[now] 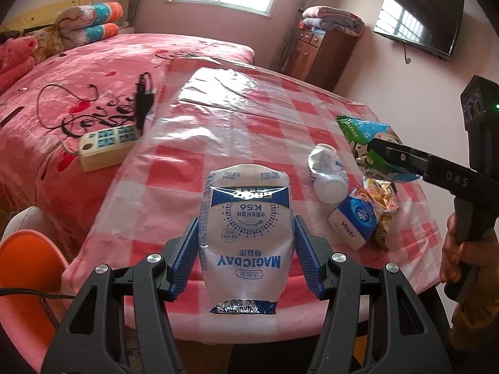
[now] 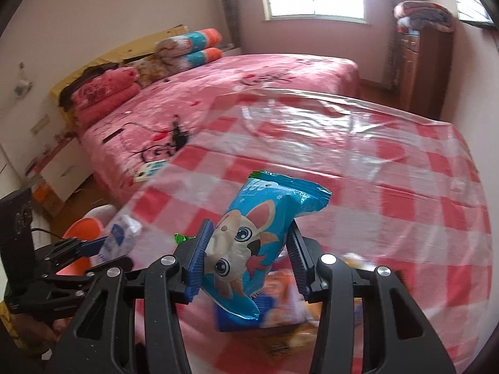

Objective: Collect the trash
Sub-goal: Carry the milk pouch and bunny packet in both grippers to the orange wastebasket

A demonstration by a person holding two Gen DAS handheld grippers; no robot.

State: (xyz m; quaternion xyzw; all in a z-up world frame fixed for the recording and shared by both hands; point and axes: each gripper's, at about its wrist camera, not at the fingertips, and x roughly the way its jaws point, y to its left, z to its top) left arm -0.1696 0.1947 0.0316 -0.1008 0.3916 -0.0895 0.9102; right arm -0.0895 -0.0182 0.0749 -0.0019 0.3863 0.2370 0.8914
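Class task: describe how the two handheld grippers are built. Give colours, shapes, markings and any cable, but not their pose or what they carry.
Both grippers, left gripper and right gripper, have black plastic frames with triangular cut-outs, silver round bolts and blue ribbed finger pads. The right one's side bears raised letters "DAS", a black pistol handle and a black camera box with a green light. A thin black cable runs by the left one.

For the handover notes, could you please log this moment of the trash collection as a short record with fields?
left gripper: shut on white MAGICDAY pouch, above table edge
right gripper: shut on blue rabbit snack wrapper
left on the table: crushed white bottle, Vinda tissue pack, yellow snack packet
surface: red checked tablecloth
beside table: pink bed
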